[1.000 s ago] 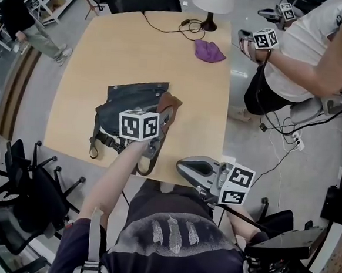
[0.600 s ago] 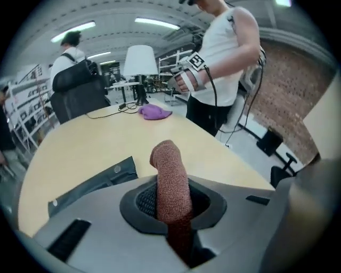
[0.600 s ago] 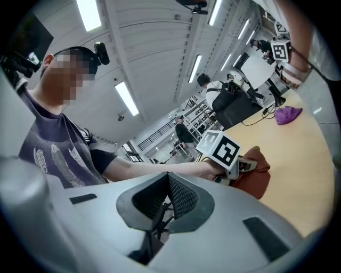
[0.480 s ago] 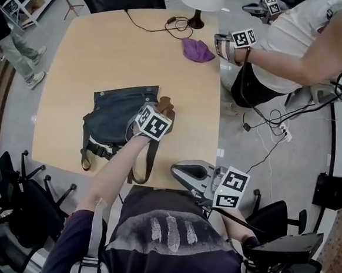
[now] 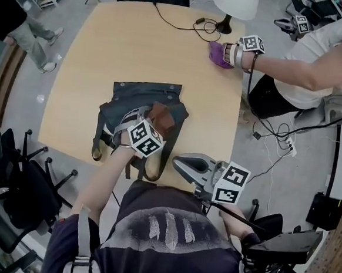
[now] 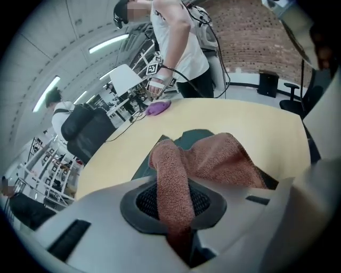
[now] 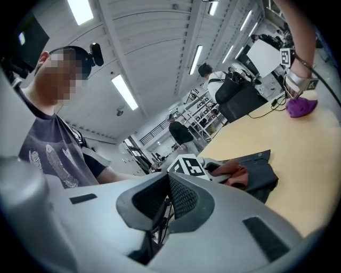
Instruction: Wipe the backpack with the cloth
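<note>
A dark grey backpack [image 5: 139, 104] lies flat near the front edge of the wooden table [image 5: 107, 51]. On its right side rests a rust-brown cloth [image 5: 161, 115]. My left gripper [image 5: 154, 121] is shut on that cloth and presses it onto the backpack. In the left gripper view the cloth [image 6: 208, 160] runs from between the jaws out over the backpack [image 6: 193, 135]. My right gripper [image 5: 193, 166] hangs off the table's front edge with its jaws together and nothing in them. The right gripper view shows the backpack [image 7: 261, 173] and cloth [image 7: 235, 174] from the side.
Another person at the far right holds a gripper against a purple cloth [image 5: 219, 53]. A lamp [image 5: 234, 5] and a black cable [image 5: 185, 25] stand at the table's far edge. Black office chairs [image 5: 20, 174] crowd the floor at the left. A standing person [image 5: 15, 15] is far left.
My left gripper has slid with the cloth a little toward me over the backpack's right side. The other person's gripper has come down onto the purple cloth. My right gripper has stayed put.
</note>
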{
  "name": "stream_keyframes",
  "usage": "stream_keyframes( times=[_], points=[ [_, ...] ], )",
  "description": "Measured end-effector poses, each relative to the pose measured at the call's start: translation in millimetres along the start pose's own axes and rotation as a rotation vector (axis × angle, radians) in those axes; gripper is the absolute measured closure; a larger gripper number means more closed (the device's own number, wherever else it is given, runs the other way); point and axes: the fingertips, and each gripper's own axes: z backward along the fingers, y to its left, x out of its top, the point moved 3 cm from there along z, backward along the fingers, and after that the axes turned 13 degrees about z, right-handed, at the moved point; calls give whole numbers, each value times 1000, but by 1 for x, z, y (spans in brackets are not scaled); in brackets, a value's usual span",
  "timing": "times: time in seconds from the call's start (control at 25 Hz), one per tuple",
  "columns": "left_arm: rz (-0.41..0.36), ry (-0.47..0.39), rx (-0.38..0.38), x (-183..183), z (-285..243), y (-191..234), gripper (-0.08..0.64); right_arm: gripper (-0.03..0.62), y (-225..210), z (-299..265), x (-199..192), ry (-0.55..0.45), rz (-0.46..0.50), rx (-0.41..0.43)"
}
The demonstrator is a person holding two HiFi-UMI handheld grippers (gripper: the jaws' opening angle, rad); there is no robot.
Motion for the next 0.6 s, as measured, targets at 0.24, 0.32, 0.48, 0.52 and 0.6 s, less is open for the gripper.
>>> stream_keyframes(
  times=[0.24,0.32,0.48,0.52,0.6],
  points=[
    [141,27,108,-83,33,45,502,589,3,-22,-1,29,4,39],
    [163,35,140,-102,41,55,502,589,6,-29,-1,38,6,51],
    [195,53,184,-127,51,71,502,589,10,-40,0,52,14,72],
    [208,59,195,-133,53,75,502,589,11,-42,-1,55,14,75],
    [231,80,217,-148,58,85,502,589,11,-45,-2,60,13,78]
  ],
)
